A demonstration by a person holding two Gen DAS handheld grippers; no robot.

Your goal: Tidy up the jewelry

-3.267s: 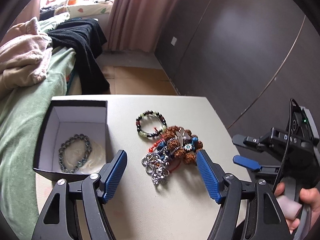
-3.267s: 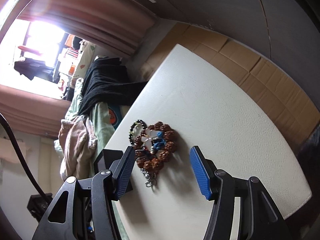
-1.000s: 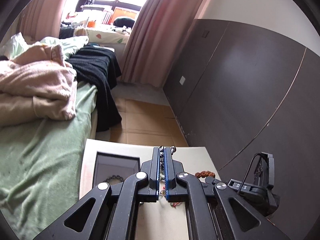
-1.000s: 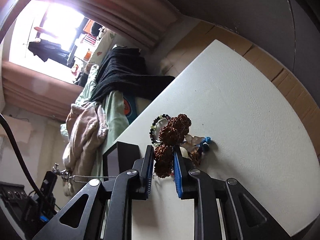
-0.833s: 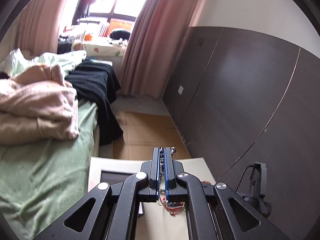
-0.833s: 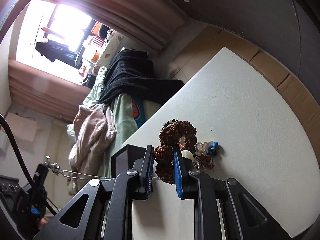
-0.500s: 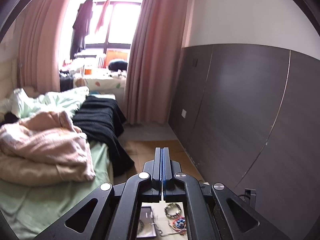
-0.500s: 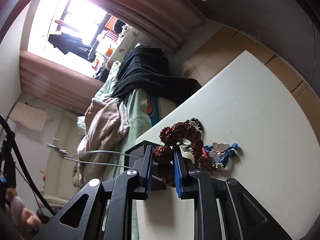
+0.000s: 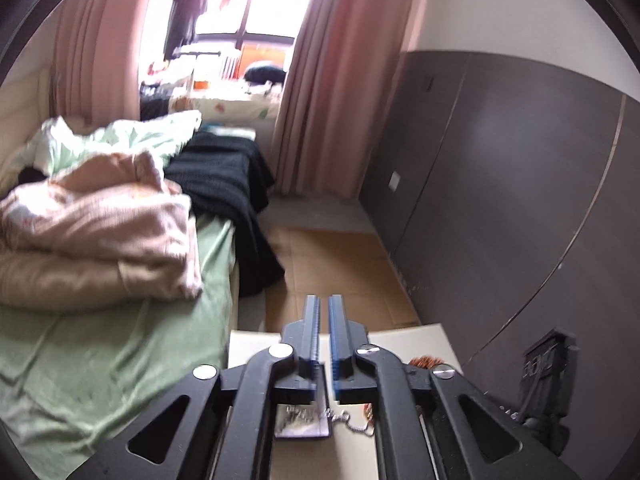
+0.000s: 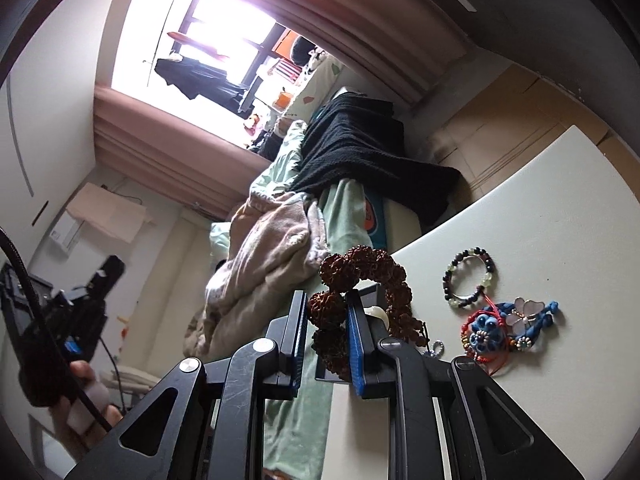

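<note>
My left gripper hovers high above the table, its jaws opening with nothing between them. Far below it, seen through its frame, a silver chain lies in the dark jewelry box, one end trailing over the box edge onto the table. My right gripper is shut on a brown seed-bead bracelet, held up off the table. A black-and-green bead bracelet and a blue flower-knot piece with red cord rest on the white table. The box is mostly hidden behind my right fingers.
A bed with green sheet, pink blanket and black cloth borders the table's left side. Dark wall panels stand to the right. The other gripper and a hand show at the right view's left edge.
The left jaws have parted and let go of the silver chain, which now lies in the box. The right gripper has lifted the brown bracelet clear of the pile.
</note>
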